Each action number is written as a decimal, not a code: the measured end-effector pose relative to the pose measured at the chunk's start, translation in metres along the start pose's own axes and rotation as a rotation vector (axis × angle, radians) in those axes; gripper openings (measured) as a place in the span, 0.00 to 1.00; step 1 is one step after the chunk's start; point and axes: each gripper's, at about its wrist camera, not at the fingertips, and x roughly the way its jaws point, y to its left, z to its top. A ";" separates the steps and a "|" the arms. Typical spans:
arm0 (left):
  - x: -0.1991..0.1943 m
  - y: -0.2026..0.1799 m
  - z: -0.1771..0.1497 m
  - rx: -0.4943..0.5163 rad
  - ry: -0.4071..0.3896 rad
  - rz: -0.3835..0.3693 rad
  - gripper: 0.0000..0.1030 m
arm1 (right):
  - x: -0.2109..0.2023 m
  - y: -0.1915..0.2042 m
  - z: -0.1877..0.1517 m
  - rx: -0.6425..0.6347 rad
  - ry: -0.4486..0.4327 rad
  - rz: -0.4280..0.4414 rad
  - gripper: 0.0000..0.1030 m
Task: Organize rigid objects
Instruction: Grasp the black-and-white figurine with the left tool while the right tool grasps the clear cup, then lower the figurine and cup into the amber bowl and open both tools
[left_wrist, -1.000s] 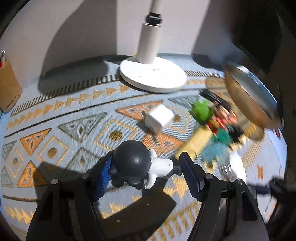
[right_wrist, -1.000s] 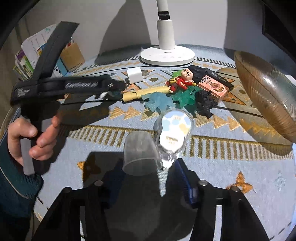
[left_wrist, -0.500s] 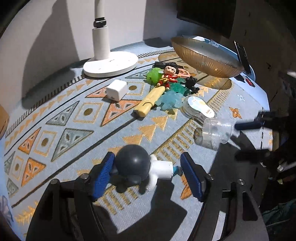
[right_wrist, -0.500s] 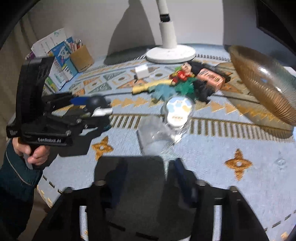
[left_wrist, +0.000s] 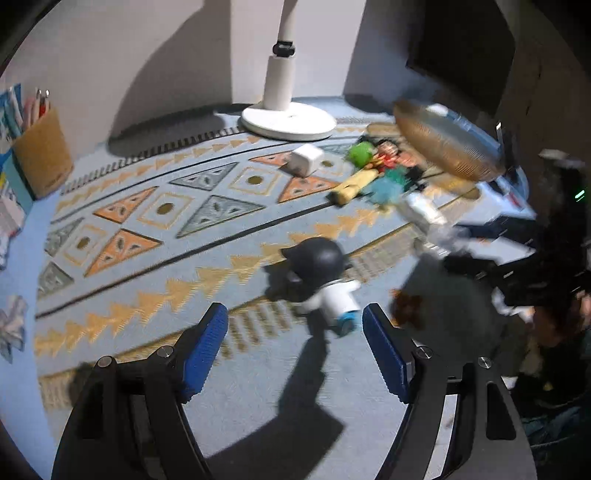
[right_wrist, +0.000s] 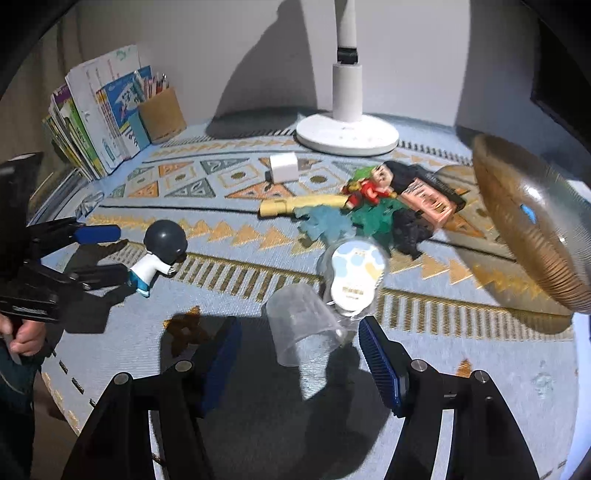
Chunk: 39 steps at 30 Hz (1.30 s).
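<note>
A toy figure (left_wrist: 325, 280) with a dark round head and white body lies on the patterned mat, just ahead of my open left gripper (left_wrist: 295, 345); it also shows in the right wrist view (right_wrist: 159, 254), beside the left gripper (right_wrist: 99, 253). A clear plastic cup (right_wrist: 303, 328) lies on its side between the fingers of my open right gripper (right_wrist: 301, 356), not clamped. A round blue-and-white case (right_wrist: 354, 273) lies just beyond it. A pile of small toys (right_wrist: 373, 210) with a yellow stick (right_wrist: 299, 205) and a white cube (right_wrist: 282, 168) lies further back.
A ribbed amber glass bowl (right_wrist: 532, 225) stands tilted at the right. A white lamp base (right_wrist: 347, 134) stands at the back. Books (right_wrist: 99, 125) and a brown pen holder (right_wrist: 160, 112) stand at the back left.
My left gripper has let go of the toy figure and drawn back; the figure now lies on the mat. My right gripper has opened around the clear cup, which rests on the mat.
</note>
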 end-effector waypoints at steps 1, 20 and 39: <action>0.001 -0.003 0.001 -0.003 -0.001 -0.010 0.72 | 0.000 0.001 -0.001 -0.002 -0.003 -0.005 0.60; 0.043 -0.036 0.019 -0.070 0.048 0.157 0.34 | -0.002 0.009 -0.007 0.010 -0.021 -0.044 0.40; 0.009 -0.084 0.030 -0.007 -0.050 0.089 0.34 | -0.091 -0.012 -0.016 0.139 -0.191 -0.091 0.40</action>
